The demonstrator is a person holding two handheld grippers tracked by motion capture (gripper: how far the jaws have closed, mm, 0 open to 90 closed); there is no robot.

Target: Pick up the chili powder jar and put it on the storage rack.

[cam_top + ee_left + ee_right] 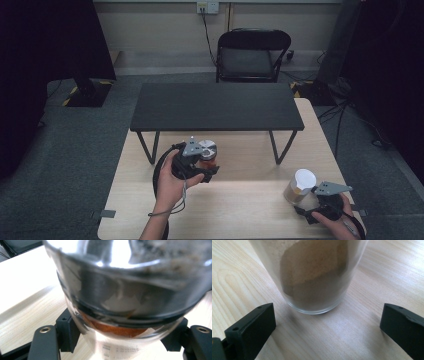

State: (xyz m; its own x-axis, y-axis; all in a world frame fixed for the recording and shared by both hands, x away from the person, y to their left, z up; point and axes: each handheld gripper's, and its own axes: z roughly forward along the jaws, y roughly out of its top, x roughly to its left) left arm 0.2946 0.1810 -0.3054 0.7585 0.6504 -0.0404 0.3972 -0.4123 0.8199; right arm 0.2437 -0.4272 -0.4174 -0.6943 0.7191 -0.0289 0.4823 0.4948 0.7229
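Note:
My left gripper [206,169] is shut on a glass spice jar [206,152] with a shiny metal lid and reddish-orange powder inside, held above the wooden table [240,200]. In the left gripper view the spice jar [125,297] looms close, tilted toward the camera, with the black pads [67,332] pressed on its glass sides. At the right, a second jar [299,186] with a white lid and brown powder stands on the table. My right gripper [306,206] is just in front of it. In the right gripper view the brown powder jar [312,277] stands ahead of the wide-apart jaws, untouched.
A low black bench-like shelf [216,106] stands across the far half of the table. Behind it is a black folding chair [251,55]. Dark stands and cables [340,75] flank the table on the grey floor.

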